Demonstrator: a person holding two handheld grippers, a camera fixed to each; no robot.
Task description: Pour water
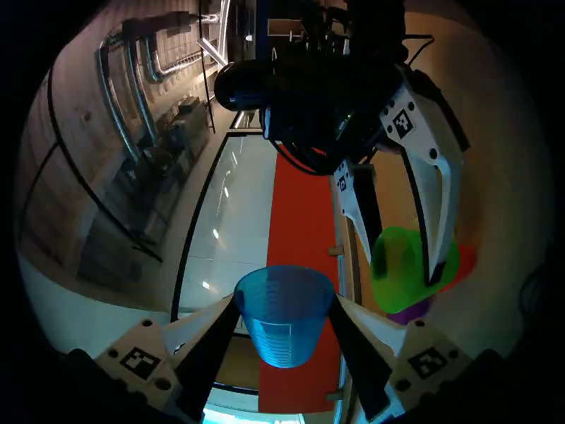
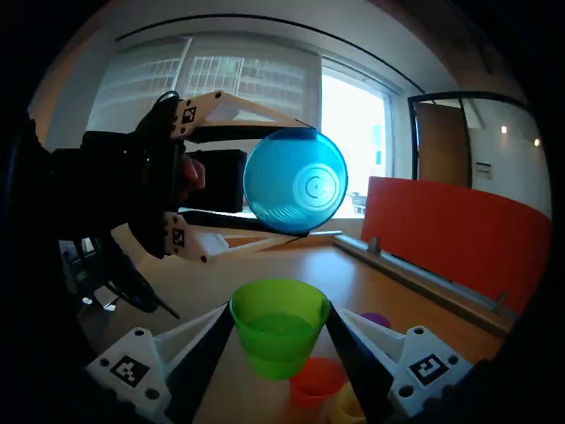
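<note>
In the left gripper view, the left tool (image 1: 284, 305) is clamped on a blue cup (image 1: 284, 336). One finger presses on each side of it. The room looks turned on its side here, and a red board (image 1: 300, 233) runs up and down the middle. Farther off is the right tool (image 1: 404, 270). Its two white fingers are clamped on a green cup (image 1: 390, 283). A bit of purple and a bit of orange peek out from behind the green cup.

In the right gripper view, the green cup sits between the right tool's fingers, which press on both sides. It stands straight with its open top up, held over the brown worktop (image 2: 339, 275). There is a line low inside it, like water, but I cannot be sure. The blue cup is up in the air, higher than the green cup and a little farther away. It lies on its side between the left tool's fingers, with a round end facing this way. I cannot tell if that end is the mouth or the bottom. The two cups do not touch.

On the worktop, just past the green cup, stand an orange cup (image 2: 316, 378), a yellow cup (image 2: 347, 404) and a purple cup (image 2: 376, 319). The red board stands along the worktop's far edge. A bright window (image 2: 353, 134) is behind.
</note>
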